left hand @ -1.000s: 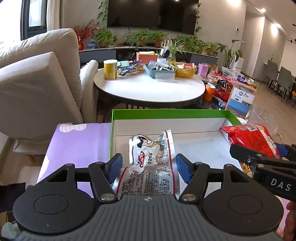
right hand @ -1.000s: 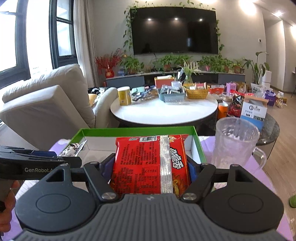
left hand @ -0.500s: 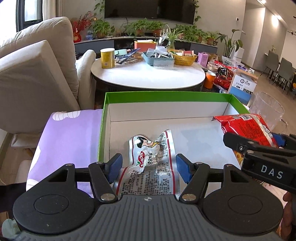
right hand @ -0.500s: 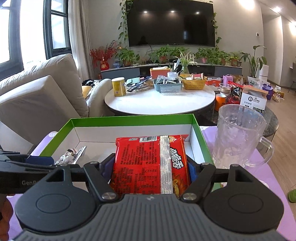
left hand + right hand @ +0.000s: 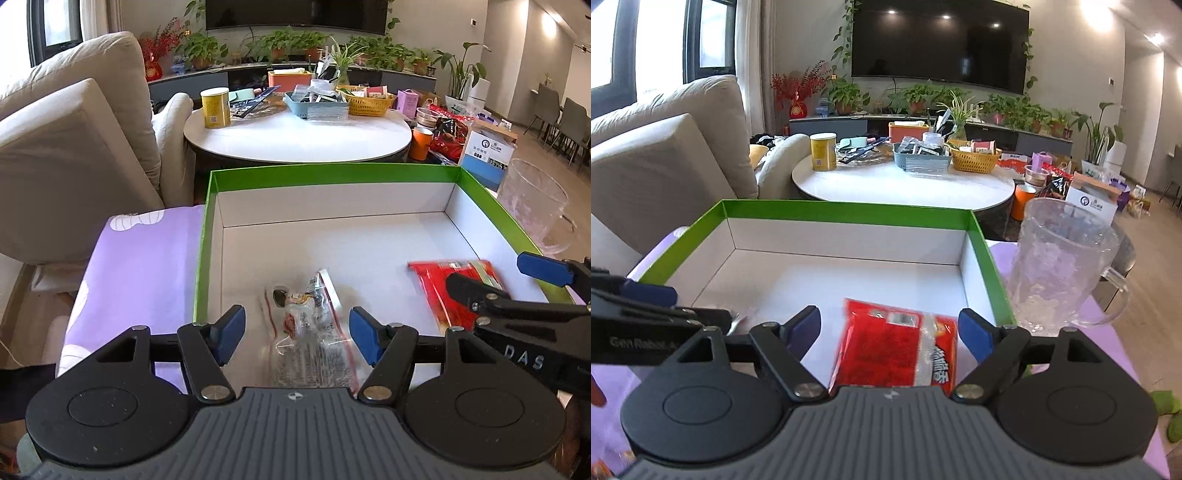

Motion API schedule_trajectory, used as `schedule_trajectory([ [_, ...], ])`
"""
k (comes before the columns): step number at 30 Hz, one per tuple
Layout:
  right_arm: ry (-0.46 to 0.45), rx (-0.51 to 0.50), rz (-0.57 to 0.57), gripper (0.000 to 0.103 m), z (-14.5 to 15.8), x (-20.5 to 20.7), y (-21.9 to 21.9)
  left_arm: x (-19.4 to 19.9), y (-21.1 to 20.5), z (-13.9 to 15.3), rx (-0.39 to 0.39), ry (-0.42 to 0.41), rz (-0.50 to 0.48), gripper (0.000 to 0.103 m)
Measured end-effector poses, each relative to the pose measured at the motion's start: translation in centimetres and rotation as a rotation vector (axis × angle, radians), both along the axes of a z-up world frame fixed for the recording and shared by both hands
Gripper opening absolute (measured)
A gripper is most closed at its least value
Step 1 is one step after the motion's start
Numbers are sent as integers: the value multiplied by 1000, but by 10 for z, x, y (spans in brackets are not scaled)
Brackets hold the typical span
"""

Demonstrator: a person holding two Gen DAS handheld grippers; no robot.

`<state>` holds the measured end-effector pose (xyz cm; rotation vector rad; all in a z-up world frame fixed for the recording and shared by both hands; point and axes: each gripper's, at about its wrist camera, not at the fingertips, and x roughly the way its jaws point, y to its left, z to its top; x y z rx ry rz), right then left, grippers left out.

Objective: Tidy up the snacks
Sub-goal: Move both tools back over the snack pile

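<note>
A green-rimmed white box (image 5: 332,172) (image 5: 846,212) sits on a purple cloth. A silver snack packet (image 5: 314,328) lies on the box floor between the wide-open fingers of my left gripper (image 5: 297,334), blurred, not gripped. A red snack packet (image 5: 899,349) (image 5: 454,291) lies on the box floor at the right, between the open fingers of my right gripper (image 5: 888,330), free of the pads. The right gripper (image 5: 517,291) shows at the right of the left wrist view; the left gripper (image 5: 657,306) shows at the left of the right wrist view.
A clear glass jug (image 5: 1063,262) (image 5: 535,206) stands just right of the box. A beige sofa (image 5: 66,147) is at the left. A round white table (image 5: 295,133) with a yellow can, baskets and packets stands behind the box.
Both grippers have opened and let go of their packets, which have dropped onto the box floor. Both cameras have tilted down toward the box.
</note>
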<state>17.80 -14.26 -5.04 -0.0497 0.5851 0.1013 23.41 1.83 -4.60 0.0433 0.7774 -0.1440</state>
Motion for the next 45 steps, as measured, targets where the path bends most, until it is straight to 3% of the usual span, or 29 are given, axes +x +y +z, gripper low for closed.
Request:
schedule_trajectory([
  [6, 2, 45, -22, 48, 5, -10, -13, -23, 11, 16, -1, -32, 8, 60],
  [11, -27, 64, -33, 48, 15, -24, -19, -42, 24, 26, -64, -28, 16, 60],
  [15, -45, 65, -39, 48, 21, -38, -25, -58, 30, 28, -44, -33, 34, 60],
  [20, -54, 64, -58, 48, 25, -55, -37, -67, 44, 15, -83, 41, 57, 60],
  [25, -39, 55, -93, 48, 21, -69, -50, -67, 41, -5, -55, 89, 74, 60],
  [34, -26, 56, -156, 48, 17, -88, -72, -80, 23, -15, -29, 131, 11, 60],
  [45, 6, 17, -73, 48, 0, -123, -78, -100, 34, -20, -46, 168, 28, 60],
])
